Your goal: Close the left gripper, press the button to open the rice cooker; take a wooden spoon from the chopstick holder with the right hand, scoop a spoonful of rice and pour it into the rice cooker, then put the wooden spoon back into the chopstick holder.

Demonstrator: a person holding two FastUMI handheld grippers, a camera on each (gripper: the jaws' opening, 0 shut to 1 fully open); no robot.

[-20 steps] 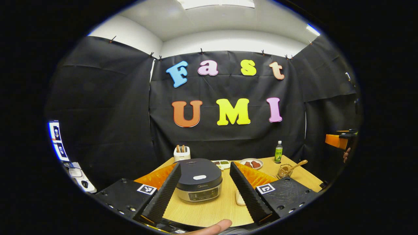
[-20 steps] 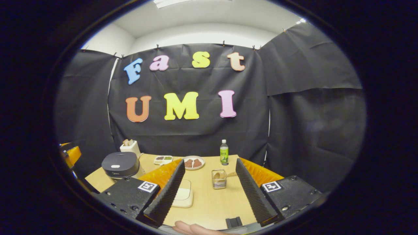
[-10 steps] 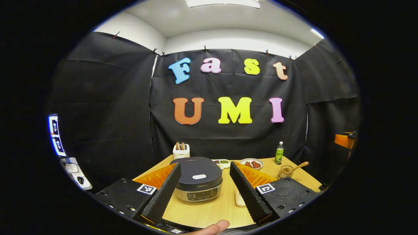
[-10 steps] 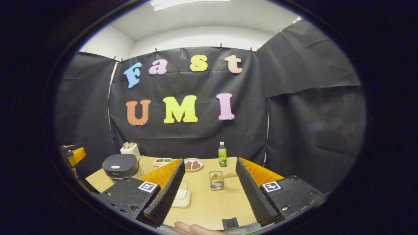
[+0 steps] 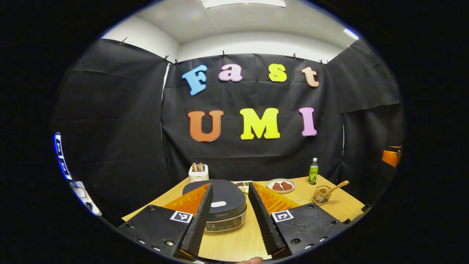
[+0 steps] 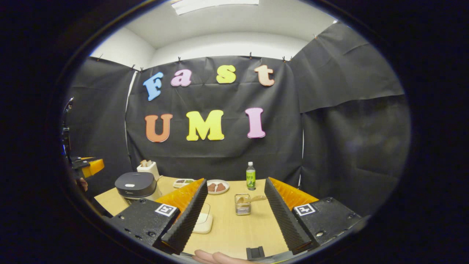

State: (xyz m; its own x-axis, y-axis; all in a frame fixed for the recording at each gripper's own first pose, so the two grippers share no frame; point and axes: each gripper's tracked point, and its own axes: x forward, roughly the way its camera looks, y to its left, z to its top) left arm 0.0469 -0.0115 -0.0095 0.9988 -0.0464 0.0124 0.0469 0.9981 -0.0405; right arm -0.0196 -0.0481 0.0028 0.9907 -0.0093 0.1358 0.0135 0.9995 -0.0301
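Wooden spoon (image 6: 253, 198) stands in the chopstick holder (image 6: 242, 205).

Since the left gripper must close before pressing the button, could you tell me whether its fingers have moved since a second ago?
Yes: the left gripper fingers have drawn inward, now overlapping the rice cooker instead of flanking it.

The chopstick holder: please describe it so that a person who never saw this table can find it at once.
Start at the wooden table and find the green bottle by the back wall. Just in front of it stands the chopstick holder, a small see-through box. Alone among its neighbours, it has a wooden spoon leaning out of it.
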